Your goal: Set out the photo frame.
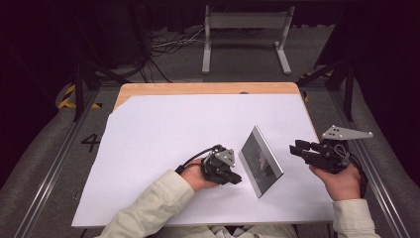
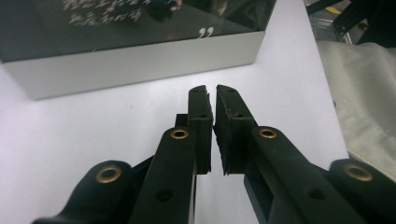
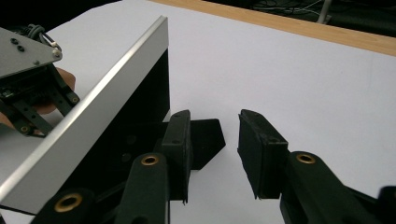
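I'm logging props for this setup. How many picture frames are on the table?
1. The picture frame stands on the white sheet, between the left gripper and right gripper.

A silver-edged picture frame [image 1: 261,161] with dark glass stands upright, tilted. It sits between the left tongs [image 1: 236,178] and right tongs [image 1: 296,148], touching neither.

Right claw [image 3: 212,154] agape – silver picture frame [image 3: 88,121] just left, upright.

- We get the high view from above our side, looking forward and down on the table [image 1: 148,89].
- Both gripper views ride low and close, facing opposite sides of one picture frame [image 1: 261,161].
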The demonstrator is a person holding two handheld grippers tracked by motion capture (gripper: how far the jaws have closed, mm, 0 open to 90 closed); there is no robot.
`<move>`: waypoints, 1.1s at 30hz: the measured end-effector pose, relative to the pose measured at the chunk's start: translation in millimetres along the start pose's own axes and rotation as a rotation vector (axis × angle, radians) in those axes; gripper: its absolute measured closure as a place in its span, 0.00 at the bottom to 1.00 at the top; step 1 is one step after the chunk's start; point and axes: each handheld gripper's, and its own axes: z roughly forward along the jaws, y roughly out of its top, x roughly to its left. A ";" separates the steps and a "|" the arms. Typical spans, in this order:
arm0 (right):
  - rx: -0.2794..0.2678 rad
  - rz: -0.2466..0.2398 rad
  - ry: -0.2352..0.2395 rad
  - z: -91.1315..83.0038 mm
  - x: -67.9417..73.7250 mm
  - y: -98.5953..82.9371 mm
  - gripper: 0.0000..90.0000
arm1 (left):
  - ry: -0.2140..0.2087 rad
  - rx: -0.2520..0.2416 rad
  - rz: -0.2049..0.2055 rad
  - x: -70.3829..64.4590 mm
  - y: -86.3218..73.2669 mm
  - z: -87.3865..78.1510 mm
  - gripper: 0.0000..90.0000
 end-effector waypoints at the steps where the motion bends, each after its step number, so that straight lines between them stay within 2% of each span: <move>1: 0.001 0.005 0.001 -0.2 1.0 1.4 0.71 | 0.007 -0.006 -0.008 0.9 -1.9 -2.9 0.93; 7: 0.028 0.042 0.031 0.9 3.4 10.2 0.73 | 0.053 -0.044 -0.052 7.5 -13.7 -21.1 0.92; 10: 0.049 0.056 0.048 2.4 5.2 16.4 0.73 | 0.082 -0.047 -0.072 9.9 -22.8 -30.5 0.91; 14: 0.083 0.073 0.063 4.9 9.1 23.7 0.74 | 0.115 -0.076 -0.126 13.8 -35.2 -44.2 0.90; 28: 0.173 0.085 0.075 6.2 23.3 50.1 0.74 | 0.207 -0.144 -0.192 18.2 -53.4 -65.2 0.87; 33: 0.202 0.089 0.078 6.9 30.4 57.7 0.70 | 0.230 -0.158 -0.219 21.6 -57.8 -70.0 0.86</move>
